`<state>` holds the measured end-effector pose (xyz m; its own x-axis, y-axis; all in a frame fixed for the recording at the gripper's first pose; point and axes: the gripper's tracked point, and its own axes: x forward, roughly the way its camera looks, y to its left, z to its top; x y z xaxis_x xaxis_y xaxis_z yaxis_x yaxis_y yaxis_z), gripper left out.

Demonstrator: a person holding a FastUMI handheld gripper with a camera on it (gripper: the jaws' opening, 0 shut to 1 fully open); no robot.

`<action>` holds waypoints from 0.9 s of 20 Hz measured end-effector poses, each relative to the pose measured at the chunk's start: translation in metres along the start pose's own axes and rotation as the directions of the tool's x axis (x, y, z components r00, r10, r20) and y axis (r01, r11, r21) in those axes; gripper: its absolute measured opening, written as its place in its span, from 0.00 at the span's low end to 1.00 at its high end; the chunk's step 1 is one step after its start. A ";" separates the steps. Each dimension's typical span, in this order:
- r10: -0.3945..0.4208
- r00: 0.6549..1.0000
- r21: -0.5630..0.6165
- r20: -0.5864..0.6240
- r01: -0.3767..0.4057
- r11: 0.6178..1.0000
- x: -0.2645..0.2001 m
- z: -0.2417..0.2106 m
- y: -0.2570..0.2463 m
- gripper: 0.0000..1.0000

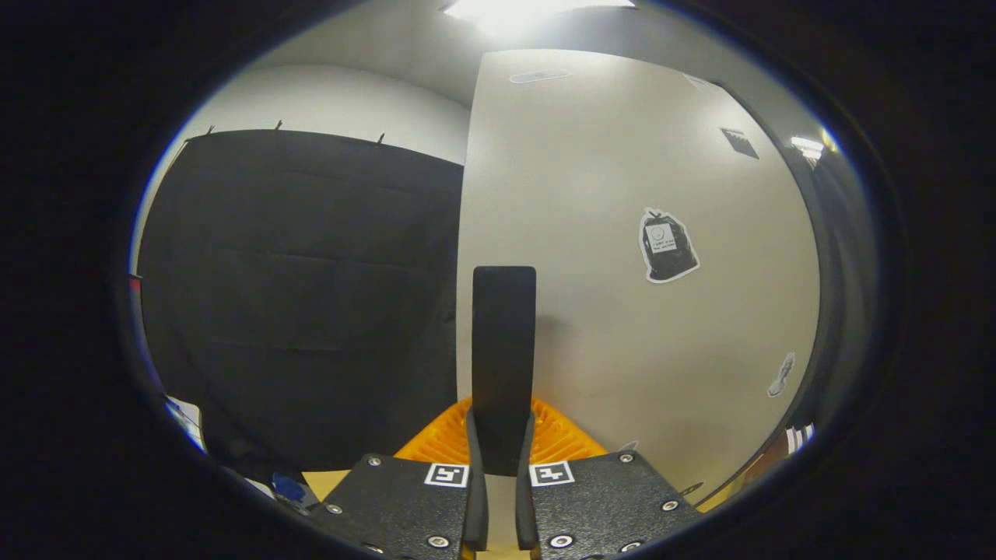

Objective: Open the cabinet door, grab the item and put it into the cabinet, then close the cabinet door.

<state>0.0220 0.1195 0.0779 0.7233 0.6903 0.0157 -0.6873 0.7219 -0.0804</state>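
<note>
Closest in, claw [502,474] fingers pressed together on a dark flat tab [503,350] that stands upright between them and rises beyond their tips. Likely the item to be stowed, held firm for carrying, though what it is I cannot tell. An orange ribbed piece [560,439] sits just behind the tab's base, touching or part of it, unclear.

Pale cabinet door [622,272] stands just beyond the tab and to its right, edge-on line directly above the tab, so the door looks swung open toward the claw. Stickers on its face: a dark bag shape [668,245] well right of the tab, a small one [780,376] lower right. Cabinet interior is not resolved. Judgement: item in grip, placing and closing remain.
</note>
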 end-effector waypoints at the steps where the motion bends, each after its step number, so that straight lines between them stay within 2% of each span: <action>1: 0.019 1.000 0.001 -0.005 -0.019 1.000 -0.004 0.000 0.000 0.14; 5: 0.101 0.994 0.015 -0.030 -0.101 0.995 -0.016 0.011 -0.006 0.14; 7: 0.146 0.989 0.037 -0.037 -0.145 0.989 -0.008 0.002 -0.011 0.14; 10: 0.165 0.986 0.067 -0.019 -0.164 0.984 -0.007 0.000 -0.026 0.14; 12: 0.138 0.990 0.075 0.010 -0.138 0.988 -0.014 0.001 -0.034 0.14; 18: -0.051 0.997 0.081 0.066 0.045 0.996 -0.036 0.004 -0.060 0.14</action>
<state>0.0369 0.0516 0.0856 0.7513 0.6544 0.0856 -0.6569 0.7540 0.0009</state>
